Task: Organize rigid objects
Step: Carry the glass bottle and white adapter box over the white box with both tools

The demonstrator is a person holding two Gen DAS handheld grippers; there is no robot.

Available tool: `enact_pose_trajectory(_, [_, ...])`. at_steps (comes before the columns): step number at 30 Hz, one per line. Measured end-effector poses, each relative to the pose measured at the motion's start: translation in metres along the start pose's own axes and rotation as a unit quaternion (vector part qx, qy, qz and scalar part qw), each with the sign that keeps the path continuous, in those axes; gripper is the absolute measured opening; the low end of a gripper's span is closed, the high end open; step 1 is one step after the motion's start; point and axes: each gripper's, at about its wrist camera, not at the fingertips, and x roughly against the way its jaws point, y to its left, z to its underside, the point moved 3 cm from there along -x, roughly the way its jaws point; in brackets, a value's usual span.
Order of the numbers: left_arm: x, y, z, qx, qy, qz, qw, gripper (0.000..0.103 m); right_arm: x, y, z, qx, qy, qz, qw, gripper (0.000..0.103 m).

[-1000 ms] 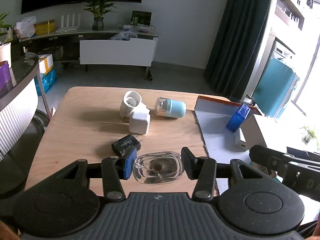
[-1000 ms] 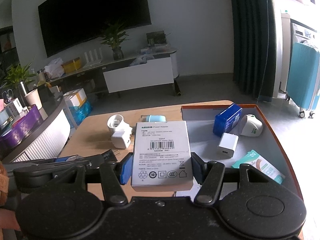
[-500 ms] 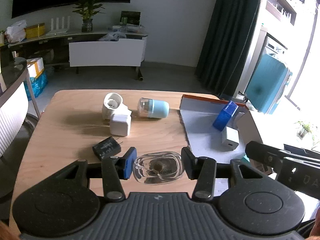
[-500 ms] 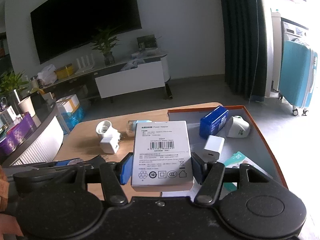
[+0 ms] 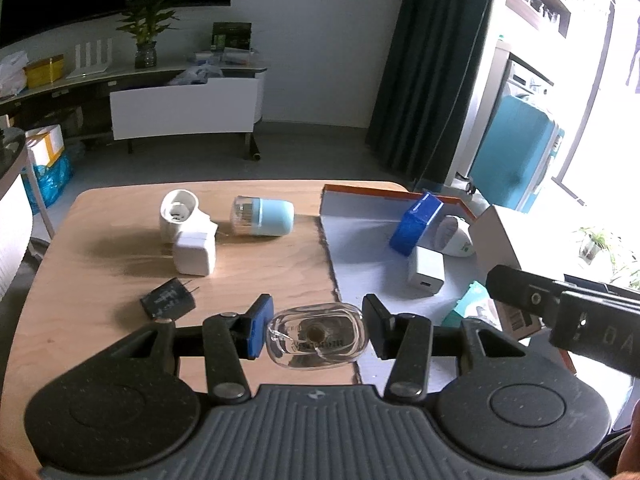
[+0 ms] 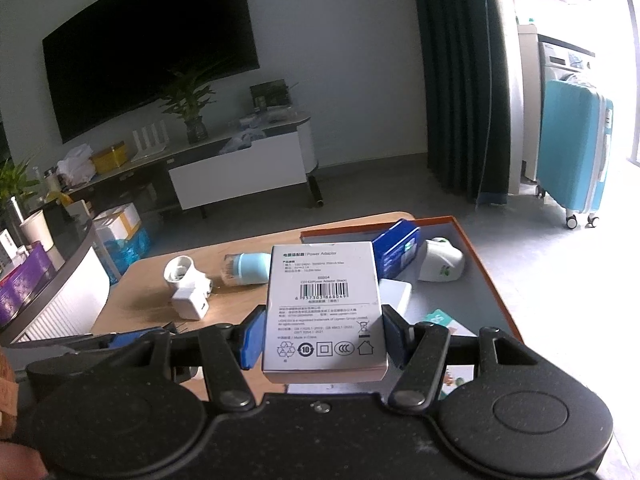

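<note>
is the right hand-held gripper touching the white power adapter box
Touching: the right wrist view shows the right hand-held gripper pressing both fingers against the sides of the white power adapter box.

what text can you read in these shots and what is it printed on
"Power Adapter": top line of the white box held in the right tongs.
"Made in China": low on the same box.
The barcode digits and other fine print on it are too small to read.
Print on the clear case in the left tongs: blurred.
Green logo on the white gadget: unreadable.

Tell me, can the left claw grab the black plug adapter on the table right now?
Probably not: the left claw is shut on the clear case. The black plug adapter lies unobstructed on the table.
</note>
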Motion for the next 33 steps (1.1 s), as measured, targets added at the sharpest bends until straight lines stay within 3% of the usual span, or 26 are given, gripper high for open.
enact_pose_trajectory(33, [-0.024,-0.072,-0.004,-0.045,0.010,0.050,0.9977,0.049,0.011,-0.085,0.001,-0.053,-0.015,0.072,0.996,0.071])
